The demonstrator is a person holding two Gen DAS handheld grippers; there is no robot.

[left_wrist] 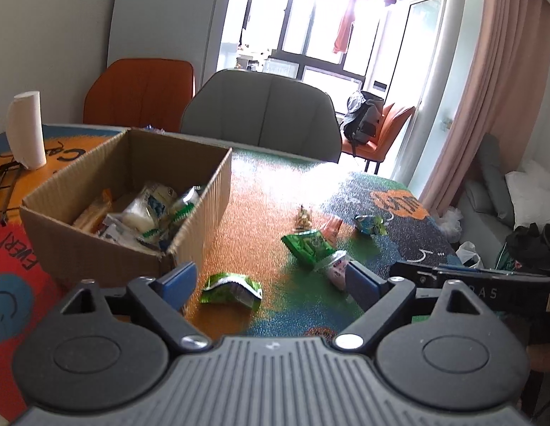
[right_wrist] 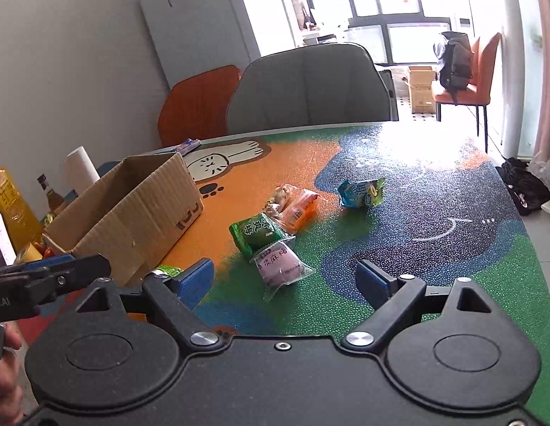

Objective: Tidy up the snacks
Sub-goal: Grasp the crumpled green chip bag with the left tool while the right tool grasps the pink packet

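Note:
An open cardboard box [left_wrist: 133, 195] holds several snack packets and also shows in the right wrist view [right_wrist: 133, 213]. Loose packets lie on the colourful table mat: a green one [left_wrist: 232, 289] just ahead of my open, empty left gripper [left_wrist: 271, 282], a second green one [right_wrist: 257, 232], a purple-white one [right_wrist: 282, 266], an orange one [right_wrist: 301, 207], a blue-green one [right_wrist: 362, 193]. My right gripper [right_wrist: 289, 284] is open and empty, hovering just short of the purple-white packet. The left gripper [right_wrist: 51, 273] shows at the right wrist view's left edge.
A paper towel roll [left_wrist: 26, 131] stands behind the box. Bottles [right_wrist: 12, 206] stand at the table's left end. A grey chair [right_wrist: 310, 85] and an orange chair [right_wrist: 197, 103] stand at the far edge. The table edge [right_wrist: 534, 248] is on the right.

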